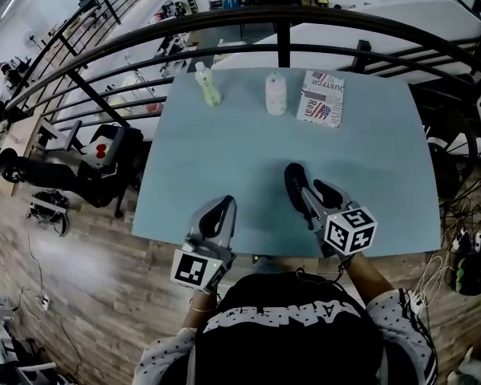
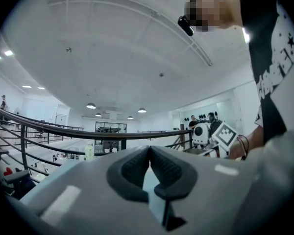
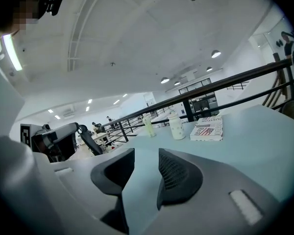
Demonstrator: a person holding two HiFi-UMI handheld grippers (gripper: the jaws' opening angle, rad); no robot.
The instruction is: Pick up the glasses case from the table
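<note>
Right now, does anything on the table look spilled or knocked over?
Nothing stands out: the green bottle and white bottle stand upright, the printed box lies flat, at the far edge of the table.

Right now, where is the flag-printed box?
Head view: the flag-printed box lies near the far edge of the table, right of centre, just right of the white bottle and beyond the right tool.

i was in a big open workplace, a lab or studio kind of hall rather than a home. my pale blue table (image 1: pixel 224 183) stood on a wooden floor (image 1: pixel 80 279) against a curved black railing (image 1: pixel 280 22). beyond it were cluttered workbenches (image 1: pixel 184 6), a black office chair (image 1: pixel 104 155) and round ceiling lights (image 2: pixel 91 105) under a high white ceiling (image 2: pixel 112 43).
</note>
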